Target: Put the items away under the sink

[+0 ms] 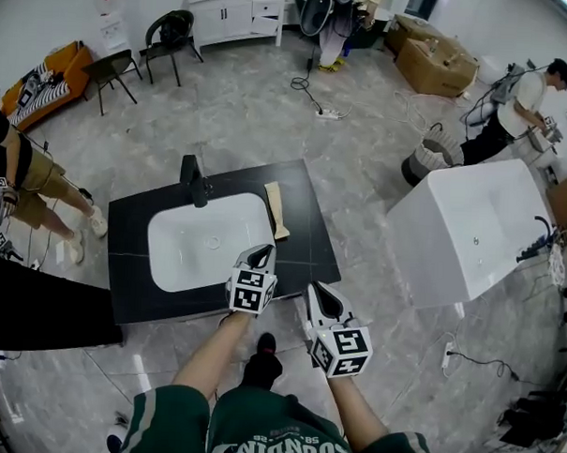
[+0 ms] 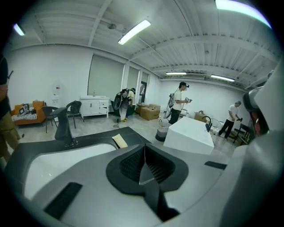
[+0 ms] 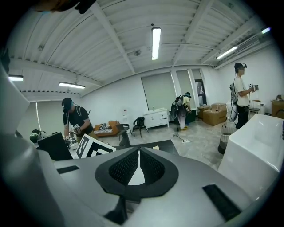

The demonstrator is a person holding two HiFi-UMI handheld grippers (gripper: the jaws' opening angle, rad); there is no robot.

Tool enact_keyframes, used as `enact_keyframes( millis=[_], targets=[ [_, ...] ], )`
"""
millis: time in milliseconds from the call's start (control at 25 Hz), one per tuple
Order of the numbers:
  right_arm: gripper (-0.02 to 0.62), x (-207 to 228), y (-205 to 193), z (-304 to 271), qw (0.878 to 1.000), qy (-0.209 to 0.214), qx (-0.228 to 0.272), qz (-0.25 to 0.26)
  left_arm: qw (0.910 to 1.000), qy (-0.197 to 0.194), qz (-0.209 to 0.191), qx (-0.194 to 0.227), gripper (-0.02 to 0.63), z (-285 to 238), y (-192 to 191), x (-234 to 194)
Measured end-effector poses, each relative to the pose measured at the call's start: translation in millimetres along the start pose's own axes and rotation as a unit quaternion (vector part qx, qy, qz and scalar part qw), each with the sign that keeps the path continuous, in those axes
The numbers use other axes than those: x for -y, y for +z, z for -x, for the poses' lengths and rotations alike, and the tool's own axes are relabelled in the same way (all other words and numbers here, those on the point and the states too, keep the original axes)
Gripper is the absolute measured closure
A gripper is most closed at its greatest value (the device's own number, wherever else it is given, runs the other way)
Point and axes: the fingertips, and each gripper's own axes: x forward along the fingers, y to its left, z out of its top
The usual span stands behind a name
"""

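A black countertop (image 1: pixel 133 226) holds a white sink basin (image 1: pixel 174 263) and a black faucet (image 1: pixel 194 179). A flat tan item (image 1: pixel 277 209) lies on the counter to the right of the basin, and the left gripper view shows the same tan item (image 2: pixel 119 141). My left gripper (image 1: pixel 263 252) hovers over the counter's front right corner, shut and empty (image 2: pixel 144 148). My right gripper (image 1: pixel 319 290) is just off the counter's front right edge, above the floor. Its jaws meet at the tip with nothing between them (image 3: pixel 139 153).
A large white block-shaped unit (image 1: pixel 471 234) stands right of the counter. A black box (image 1: pixel 36 304) sits at the left. A grey bin (image 1: pixel 427 160), cardboard boxes (image 1: pixel 436 59), chairs (image 1: pixel 117 71), a floor cable (image 1: pixel 317 100) and two people are around. My legs are below.
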Motion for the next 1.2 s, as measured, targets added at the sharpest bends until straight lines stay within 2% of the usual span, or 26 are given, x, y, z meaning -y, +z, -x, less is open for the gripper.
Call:
enact_keyframes(
  millis=[200, 320, 360, 560, 960, 1200],
  targets=[
    [0.552, 18, 3, -23, 1.000, -0.012, -0.009, -0.001, 0.9998, -0.005, 0.015, -0.015, 0.581, -39, 1, -20],
    [0.552, 30, 2, -39, 1.000, -0.018, -0.013, -0.002, 0.9994, -0.006, 0.026, -0.022, 0.506, -66, 0, -31],
    [0.552, 33, 1, -44, 1.000, -0.019, -0.016, -0.003, 0.9992, -0.004, 0.030, -0.025, 0.500, -75, 0, -35],
    [0.552, 47, -5, -60, 0.999, -0.020, -0.035, -0.010, 0.9960, 0.009, 0.072, -0.053, 0.500, -117, -8, -56],
    [0.552, 86, -22, -76, 0.997, -0.044, -0.065, -0.019, 0.9919, 0.033, 0.074, -0.098, 0.495, -193, -25, -83],
    [0.552, 102, -31, -75, 0.995, -0.059, -0.069, -0.033, 0.9855, 0.047, 0.083, -0.141, 0.495, -221, -60, -93]
  ],
)
